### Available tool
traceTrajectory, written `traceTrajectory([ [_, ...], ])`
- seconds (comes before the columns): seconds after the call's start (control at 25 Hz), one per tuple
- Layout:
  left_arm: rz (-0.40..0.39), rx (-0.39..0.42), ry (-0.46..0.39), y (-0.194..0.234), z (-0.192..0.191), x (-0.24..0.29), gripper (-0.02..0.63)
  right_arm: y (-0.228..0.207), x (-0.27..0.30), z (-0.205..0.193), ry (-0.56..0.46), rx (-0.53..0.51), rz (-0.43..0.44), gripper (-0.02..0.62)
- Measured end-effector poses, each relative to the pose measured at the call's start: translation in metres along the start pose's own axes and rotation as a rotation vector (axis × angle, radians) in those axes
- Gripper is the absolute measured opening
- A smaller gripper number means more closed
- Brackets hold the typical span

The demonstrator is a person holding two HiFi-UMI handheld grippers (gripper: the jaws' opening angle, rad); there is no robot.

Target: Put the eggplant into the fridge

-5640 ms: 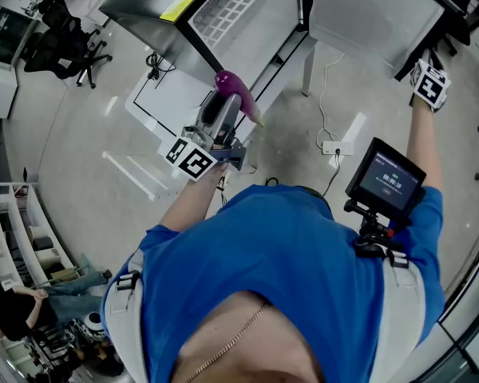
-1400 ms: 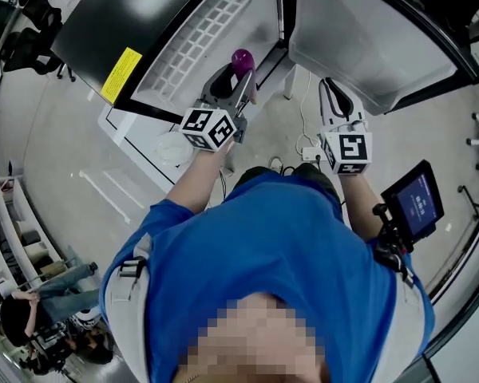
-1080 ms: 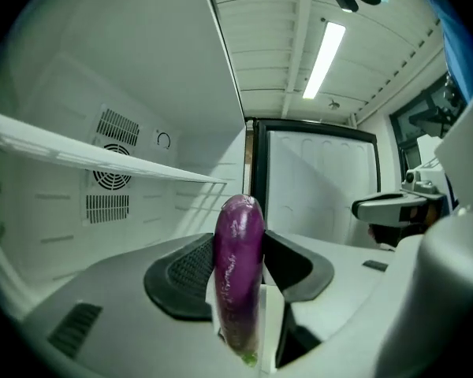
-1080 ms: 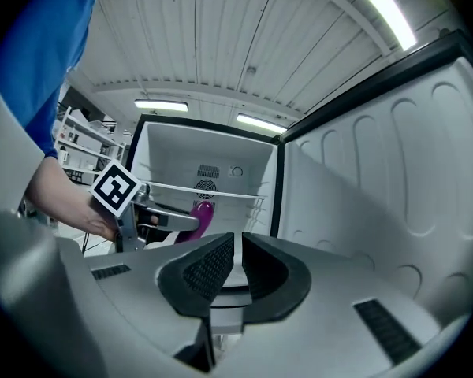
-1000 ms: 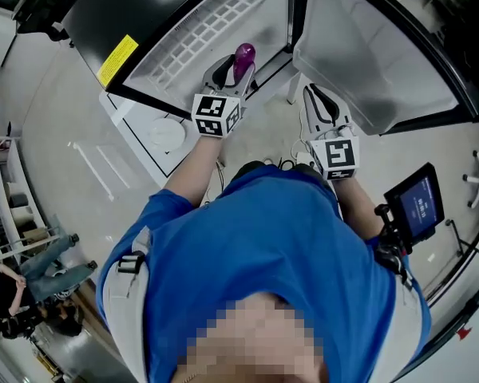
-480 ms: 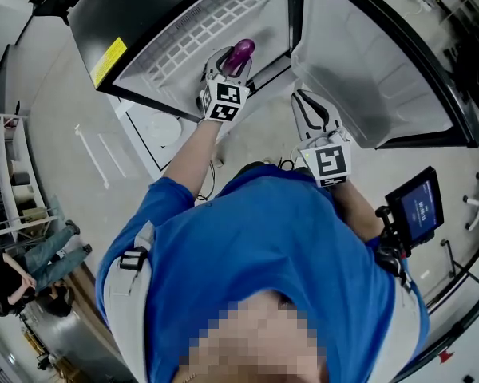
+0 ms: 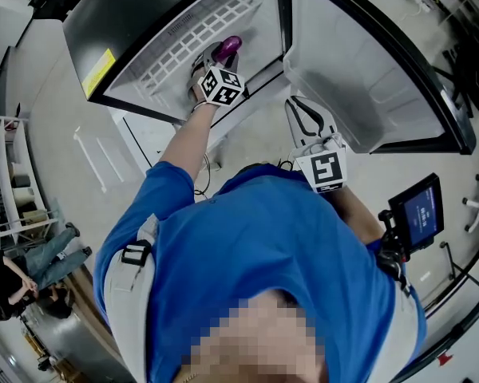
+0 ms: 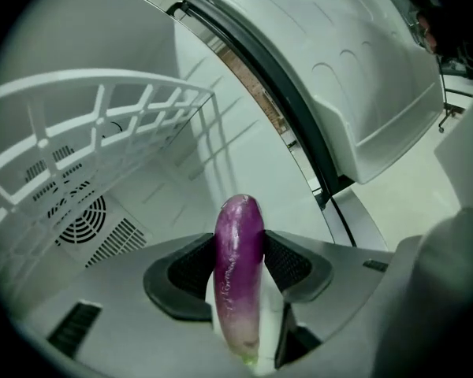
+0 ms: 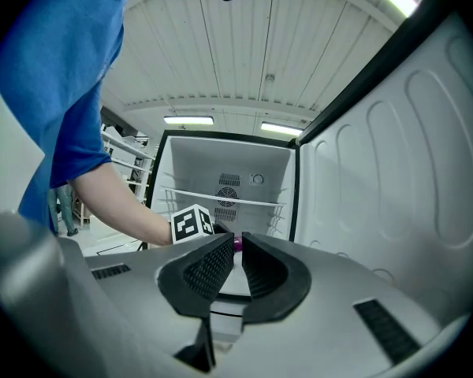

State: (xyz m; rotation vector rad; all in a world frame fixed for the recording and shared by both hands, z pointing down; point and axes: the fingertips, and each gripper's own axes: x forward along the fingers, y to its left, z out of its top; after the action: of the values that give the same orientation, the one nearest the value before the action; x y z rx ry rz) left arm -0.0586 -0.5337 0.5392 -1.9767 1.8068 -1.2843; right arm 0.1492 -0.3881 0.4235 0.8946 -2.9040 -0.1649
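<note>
The person holds the glossy purple eggplant (image 8: pixel 239 219) in the left gripper (image 8: pixel 238 262). The two dark pads are clamped on its sides, around the middle of its length. The pale green stem end lies back toward the gripper's body and the purple tip points ahead.

The eggplant is at the open compartment of the white fridge (image 7: pixel 259 22), near the white wire shelf (image 8: pixel 102 93). It faces the back wall with the round fan grille (image 8: pixel 79 219) and I see nothing under it, so I judge it is not yet set down.

I think such a vegetable is light and quite firm, but its skin is smooth and may slip. A hard squeeze may bruise it, so the thick middle is a good place for holding.

The left arm is stretched far forward and its gripper tilts a little downward. The right arm stays bent near the body, beside the open fridge door (image 7: pixel 367 70). The right gripper (image 9: pixel 237 246) points level toward the fridge, its jaws nearly together with nothing between them.
</note>
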Motion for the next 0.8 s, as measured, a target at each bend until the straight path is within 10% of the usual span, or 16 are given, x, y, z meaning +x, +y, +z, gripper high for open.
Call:
traceTrajectory([
  [0.8,0.018,0.074,0.260,0.025,-0.057,0.075,0.209,-0.029,-0.007,-0.005,0.016,-0.004,-0.079,0.037],
])
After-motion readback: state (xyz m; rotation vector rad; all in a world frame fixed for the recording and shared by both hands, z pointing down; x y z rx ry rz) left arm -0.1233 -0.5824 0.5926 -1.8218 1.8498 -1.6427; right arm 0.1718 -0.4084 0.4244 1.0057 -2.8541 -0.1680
